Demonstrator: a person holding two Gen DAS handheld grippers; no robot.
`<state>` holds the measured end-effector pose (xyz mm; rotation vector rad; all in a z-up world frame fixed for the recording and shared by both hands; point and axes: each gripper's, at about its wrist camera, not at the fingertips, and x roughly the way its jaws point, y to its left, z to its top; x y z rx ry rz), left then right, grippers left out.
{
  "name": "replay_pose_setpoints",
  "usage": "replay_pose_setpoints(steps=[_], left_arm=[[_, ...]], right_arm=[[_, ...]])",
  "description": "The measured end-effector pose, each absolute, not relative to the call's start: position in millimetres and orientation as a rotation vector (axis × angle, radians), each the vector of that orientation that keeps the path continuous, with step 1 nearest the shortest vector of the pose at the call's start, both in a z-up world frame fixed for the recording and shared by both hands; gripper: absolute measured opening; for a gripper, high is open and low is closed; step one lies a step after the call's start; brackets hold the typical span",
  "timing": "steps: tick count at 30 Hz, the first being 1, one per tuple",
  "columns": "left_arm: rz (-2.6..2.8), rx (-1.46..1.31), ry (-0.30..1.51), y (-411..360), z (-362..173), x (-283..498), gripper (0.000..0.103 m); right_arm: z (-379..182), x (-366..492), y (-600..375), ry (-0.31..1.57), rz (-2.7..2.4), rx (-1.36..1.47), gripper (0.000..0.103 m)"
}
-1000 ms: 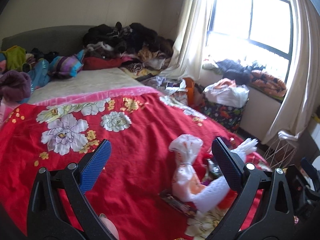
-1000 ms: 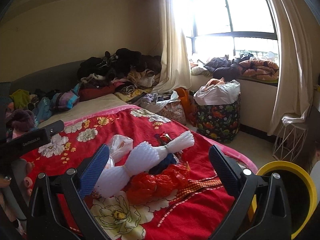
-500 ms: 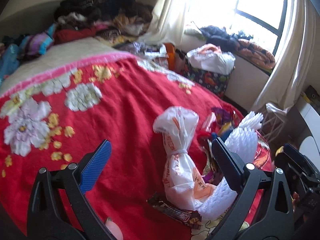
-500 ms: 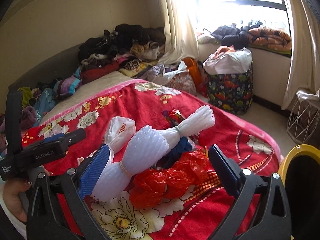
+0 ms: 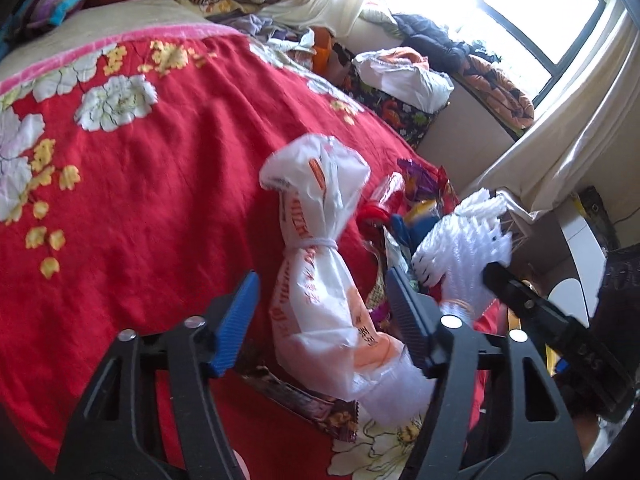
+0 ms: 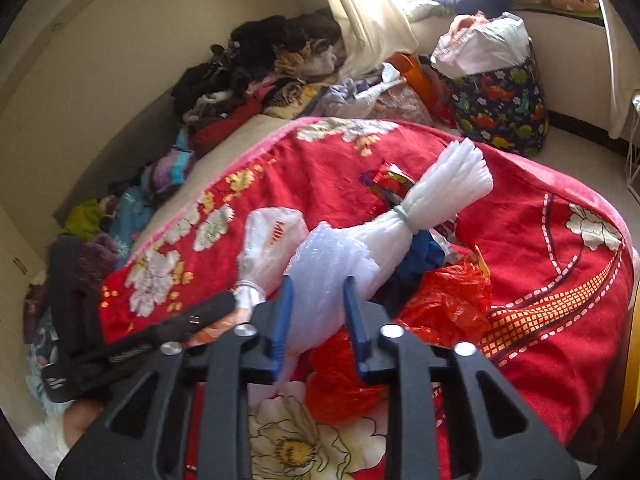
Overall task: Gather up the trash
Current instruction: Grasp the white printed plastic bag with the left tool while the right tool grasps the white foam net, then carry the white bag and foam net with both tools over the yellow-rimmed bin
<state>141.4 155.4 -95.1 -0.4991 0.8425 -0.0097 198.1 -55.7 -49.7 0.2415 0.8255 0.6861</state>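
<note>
Right gripper: blue fingers narrowed, pinching white foam bundle | Left gripper: fingers half apart, straddling tied white plastic bag, not gripping | both on red floral blanket

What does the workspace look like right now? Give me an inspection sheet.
Surface: red floral blanket on the bed.
Job's things: tied white plastic bag, white foam-net bundle, red plastic bag, snack wrapper, all in one heap.
Clutter: clothes pile at the bed's head.
Grippers: left gripper open around the white bag; right gripper closed on the foam-net bundle.
Cables: nothing seen.
Surroundings: patterned basket under the window, curtain, wire rack.
</note>
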Motion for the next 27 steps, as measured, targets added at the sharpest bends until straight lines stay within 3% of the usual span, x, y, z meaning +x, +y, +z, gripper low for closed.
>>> replay_pose_setpoints(steps=[7, 27], left_arm=[[0.021, -0.478, 0.859, 145.1, -92.4, 139.7, 0.019], [-0.138, -0.326, 0.601, 71.5, -0.9, 112.6, 0.016]], right_arm=[[-25.2, 176.3, -77.4, 0.722, 0.683, 0.262, 0.014], [20.2, 146.1, -177.6, 0.570, 0.477, 0.269, 0.014]])
